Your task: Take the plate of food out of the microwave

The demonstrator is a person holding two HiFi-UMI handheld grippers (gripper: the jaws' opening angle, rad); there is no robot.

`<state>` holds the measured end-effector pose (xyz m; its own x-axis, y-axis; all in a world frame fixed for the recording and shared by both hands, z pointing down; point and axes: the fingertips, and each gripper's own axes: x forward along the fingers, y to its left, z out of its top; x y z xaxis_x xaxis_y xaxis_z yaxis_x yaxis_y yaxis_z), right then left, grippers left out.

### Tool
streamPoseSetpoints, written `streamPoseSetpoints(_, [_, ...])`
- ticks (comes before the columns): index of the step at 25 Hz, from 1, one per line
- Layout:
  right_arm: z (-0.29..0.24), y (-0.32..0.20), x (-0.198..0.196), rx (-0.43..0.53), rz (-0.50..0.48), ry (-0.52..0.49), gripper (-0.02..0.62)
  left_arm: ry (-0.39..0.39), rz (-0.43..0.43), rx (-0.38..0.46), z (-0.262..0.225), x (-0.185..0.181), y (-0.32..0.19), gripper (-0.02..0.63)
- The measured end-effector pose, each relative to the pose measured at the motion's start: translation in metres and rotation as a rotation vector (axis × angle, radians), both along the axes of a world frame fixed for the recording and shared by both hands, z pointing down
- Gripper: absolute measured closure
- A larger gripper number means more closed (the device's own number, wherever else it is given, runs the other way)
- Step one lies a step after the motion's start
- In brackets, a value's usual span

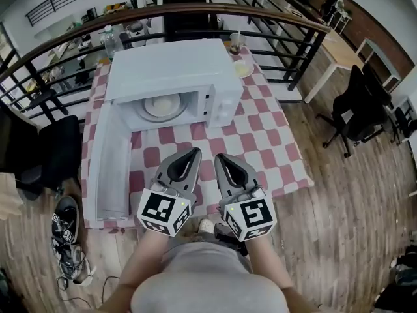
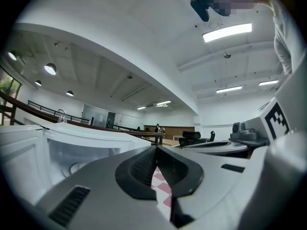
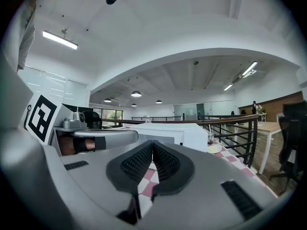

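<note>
While standing at the near edge of the worktop, square in front of the microwave, holds the left claw and the right claw side by side. Points both level toward the microwave's open front, well short of it and touching nothing. Has the left claw shut, tips meeting, with nothing gripped and only red-and-white checked cloth showing through the slit beneath the pads. Has the right claw shut the same way, tips together and empty.

Door swung fully open to the left of the microwave, reaching toward the near worktop edge. Inside the microwave, in the middle of the cavity floor: the plate, pale and round, its contents too small to make out. Not yet reached by either claw.

Behind the microwave's right rear corner, on the checked cloth: a small dish, and just beyond it a cup with a straw. Behind its left rear corner: a clear bottle. Farther behind the microwave, a curved dark railing. Left of the microwave door, down on the wooden floor: a pair of shoes. Well to the right of the microwave: a black office chair.
</note>
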<state>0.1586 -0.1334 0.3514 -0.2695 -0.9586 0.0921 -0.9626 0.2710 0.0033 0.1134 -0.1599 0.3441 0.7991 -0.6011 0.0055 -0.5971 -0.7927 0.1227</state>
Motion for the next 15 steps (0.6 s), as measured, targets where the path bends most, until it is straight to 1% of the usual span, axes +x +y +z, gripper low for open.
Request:
streamPoseSetpoints(5, [0.008,-0.013,0.003,-0.013,-0.082,0.008,0.569,0.014,-0.068,-0.023,0.007,0.006,-0.016,0.603])
streamPoseSetpoints(10, [0.013,-0.027,0.010,-0.017,-0.113,-0.008,0.569,0.015,-0.118,-0.040,0.011,0.008,-0.029,0.603])
streamPoseSetpoints(15, [0.018,-0.042,0.007,-0.020,-0.139,-0.021,0.569,0.025,-0.159,-0.059,0.016,0.004,-0.042,0.601])
